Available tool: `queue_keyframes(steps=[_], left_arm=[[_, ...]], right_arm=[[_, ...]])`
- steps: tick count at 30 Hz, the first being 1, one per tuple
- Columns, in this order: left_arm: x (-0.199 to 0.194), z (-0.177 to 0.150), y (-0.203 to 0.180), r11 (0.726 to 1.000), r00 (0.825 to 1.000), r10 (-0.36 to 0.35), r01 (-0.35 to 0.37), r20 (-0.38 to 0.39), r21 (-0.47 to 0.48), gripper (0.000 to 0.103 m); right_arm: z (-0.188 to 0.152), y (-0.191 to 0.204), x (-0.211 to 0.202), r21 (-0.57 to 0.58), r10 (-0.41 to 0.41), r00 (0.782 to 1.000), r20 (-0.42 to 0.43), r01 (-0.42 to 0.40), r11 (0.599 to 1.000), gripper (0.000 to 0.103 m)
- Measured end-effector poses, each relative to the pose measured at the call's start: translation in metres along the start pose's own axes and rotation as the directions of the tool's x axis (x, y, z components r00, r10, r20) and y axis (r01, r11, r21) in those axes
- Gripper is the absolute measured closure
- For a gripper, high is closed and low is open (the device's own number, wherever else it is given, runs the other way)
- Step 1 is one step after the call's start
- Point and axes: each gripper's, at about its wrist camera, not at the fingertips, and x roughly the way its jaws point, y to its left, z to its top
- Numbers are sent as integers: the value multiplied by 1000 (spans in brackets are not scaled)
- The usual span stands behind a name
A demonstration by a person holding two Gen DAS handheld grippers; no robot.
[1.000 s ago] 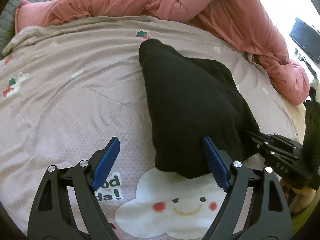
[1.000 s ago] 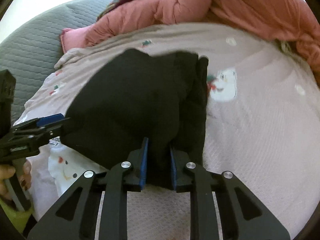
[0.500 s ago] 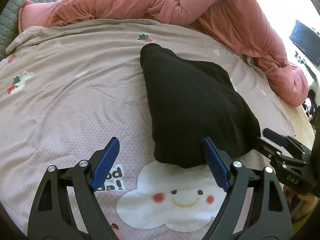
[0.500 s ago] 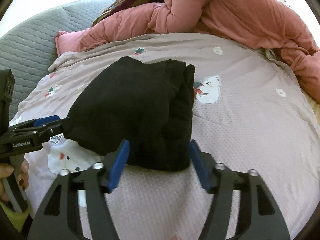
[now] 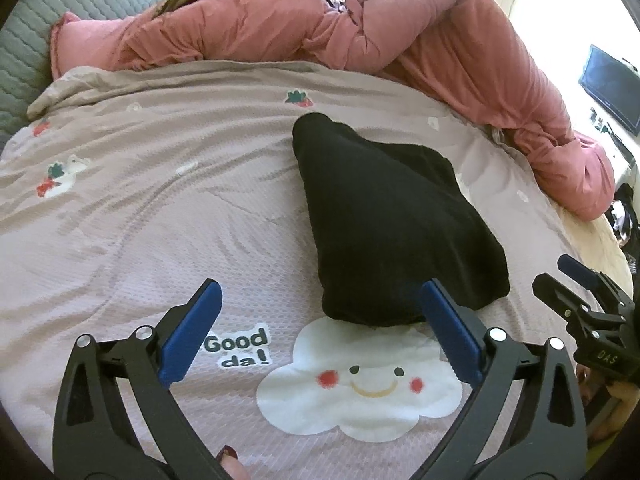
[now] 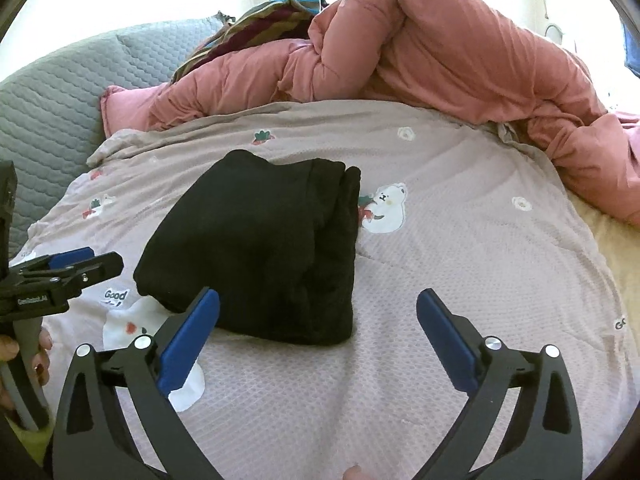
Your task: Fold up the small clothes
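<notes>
A folded black garment [image 5: 392, 232] lies in a thick bundle on the mauve blanket [image 5: 160, 220], just beyond a white cloud print. My left gripper [image 5: 319, 286] hovers at its near edge with its jaws opening wide; the right finger [image 5: 448, 332] overlaps the garment's near corner in view but the pads do not press on it. My right gripper [image 6: 318, 293] is held back from the garment [image 6: 260, 240], its jaws also opening, and grips nothing. Each gripper shows in the other's view: the right gripper [image 5: 580, 292] and the left gripper [image 6: 80, 268], the latter held by a hand.
A bunched pink duvet [image 5: 440, 40] runs along the far side and the right of the bed. A grey quilted headboard [image 6: 48, 100] stands at the left, with a striped cloth [image 6: 272, 20] behind the duvet. A dark screen [image 5: 608, 88] sits off the bed at right.
My right gripper, shut on the garment's near edge a second ago, has let go, spread wide and drawn back upward. My left gripper has widened and pulled back a little; the garment rests flat.
</notes>
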Motion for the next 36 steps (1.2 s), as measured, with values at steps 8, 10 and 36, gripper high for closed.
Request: queue_keyframes(steps=[8, 10, 36], left_arm=[[-17, -2, 0, 1000, 999, 25, -26, 31, 16, 10], [-21, -3, 0, 999, 999, 32, -33, 38, 19, 10], [-95, -32, 1, 995, 982, 73, -83, 172, 54, 10]], right_arm=[[3, 7, -16, -15, 3, 999, 37, -2, 1000, 5], [4, 10, -21, -19, 5, 999, 51, -4, 1000, 5], [-14, 47, -78, -55, -24, 980, 198, 36, 998, 5]])
